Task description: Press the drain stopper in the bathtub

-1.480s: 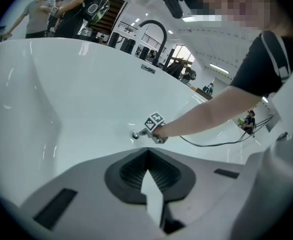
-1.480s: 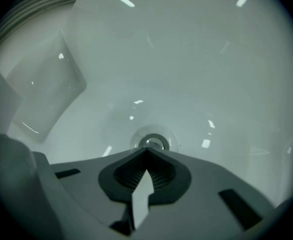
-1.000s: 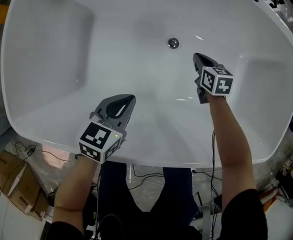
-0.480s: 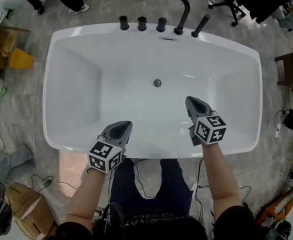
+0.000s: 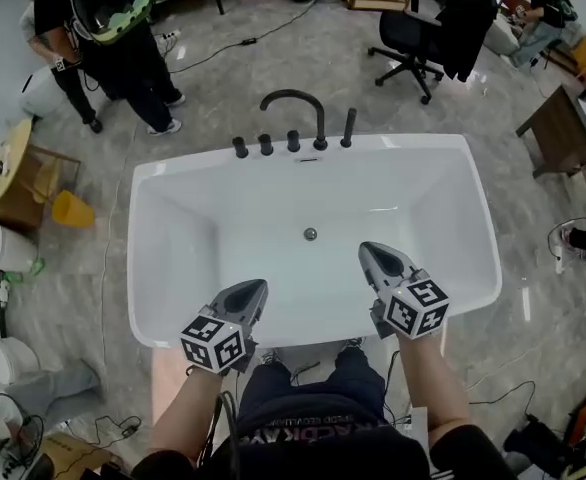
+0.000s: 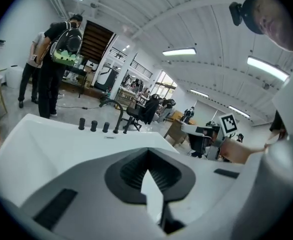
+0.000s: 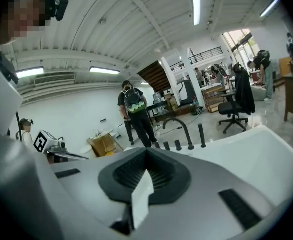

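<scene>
The white bathtub (image 5: 148, 268) lies below me, and its small round metal drain stopper (image 5: 310, 234) sits in the middle of the tub floor. My left gripper (image 5: 252, 287) hovers over the tub's near rim, shut and holding nothing. My right gripper (image 5: 370, 250) hangs just inside the near wall, right of the stopper and well short of it, also shut and holding nothing. In the left gripper view the shut left gripper (image 6: 147, 151) points across the tub (image 6: 46, 144). In the right gripper view the right gripper (image 7: 146, 151) points toward the faucet (image 7: 179, 126).
A black arched faucet (image 5: 295, 103) with several black knobs stands on the tub's far rim. A person with a backpack (image 5: 113, 28) stands at the far left. A black office chair (image 5: 423, 38) is behind the tub, a yellow bucket (image 5: 71, 209) to its left, and cables on the floor.
The head view has pulled far back and up, so the whole tub and room show. Both grippers have drawn back from over the tub floor to its near rim, still shut.
</scene>
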`<state>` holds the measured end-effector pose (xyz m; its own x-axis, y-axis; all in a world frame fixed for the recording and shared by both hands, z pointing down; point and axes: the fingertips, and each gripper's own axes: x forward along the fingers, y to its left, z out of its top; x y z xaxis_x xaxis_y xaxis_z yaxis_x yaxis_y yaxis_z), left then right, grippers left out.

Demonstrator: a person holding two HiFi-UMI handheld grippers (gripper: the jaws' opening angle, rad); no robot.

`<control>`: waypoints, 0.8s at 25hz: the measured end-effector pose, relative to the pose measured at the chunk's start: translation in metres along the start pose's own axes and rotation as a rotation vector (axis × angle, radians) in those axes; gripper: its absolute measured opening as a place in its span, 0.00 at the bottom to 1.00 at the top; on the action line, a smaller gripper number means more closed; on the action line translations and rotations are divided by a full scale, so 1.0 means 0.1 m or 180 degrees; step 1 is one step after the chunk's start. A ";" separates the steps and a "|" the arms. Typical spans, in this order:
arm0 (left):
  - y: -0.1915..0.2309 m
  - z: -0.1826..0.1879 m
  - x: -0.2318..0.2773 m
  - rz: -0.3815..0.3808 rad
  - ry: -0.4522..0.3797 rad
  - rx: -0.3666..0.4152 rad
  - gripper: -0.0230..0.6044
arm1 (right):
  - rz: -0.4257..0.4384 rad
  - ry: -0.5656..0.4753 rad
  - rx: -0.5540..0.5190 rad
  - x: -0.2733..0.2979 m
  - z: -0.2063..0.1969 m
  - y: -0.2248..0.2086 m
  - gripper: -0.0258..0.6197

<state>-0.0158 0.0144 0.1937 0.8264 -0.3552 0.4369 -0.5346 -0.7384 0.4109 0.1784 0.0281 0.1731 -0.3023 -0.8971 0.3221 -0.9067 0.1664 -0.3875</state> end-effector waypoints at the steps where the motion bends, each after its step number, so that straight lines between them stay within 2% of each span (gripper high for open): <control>1: -0.05 0.09 -0.01 -0.0014 -0.0031 0.0034 0.04 | 0.0001 -0.0062 0.0010 -0.07 0.07 0.02 0.06; 8: -0.39 0.51 -0.14 -0.0083 -0.0280 0.0239 0.04 | 0.0116 -0.0342 -0.0091 -0.49 0.40 0.33 0.06; 15: -0.73 0.51 -0.28 -0.0218 -0.0234 0.0217 0.04 | 0.0380 -0.0364 -0.0157 -0.78 0.42 0.86 0.06; 20: -0.88 0.50 -0.36 -0.0249 -0.0267 0.0171 0.04 | 0.0513 -0.0287 -0.0139 -0.87 0.35 1.04 0.06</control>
<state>0.0101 0.0636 0.1015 0.8784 -0.3404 0.3356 -0.4595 -0.7947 0.3967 0.1205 0.1090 0.0744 -0.4190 -0.8901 0.1795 -0.8611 0.3268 -0.3895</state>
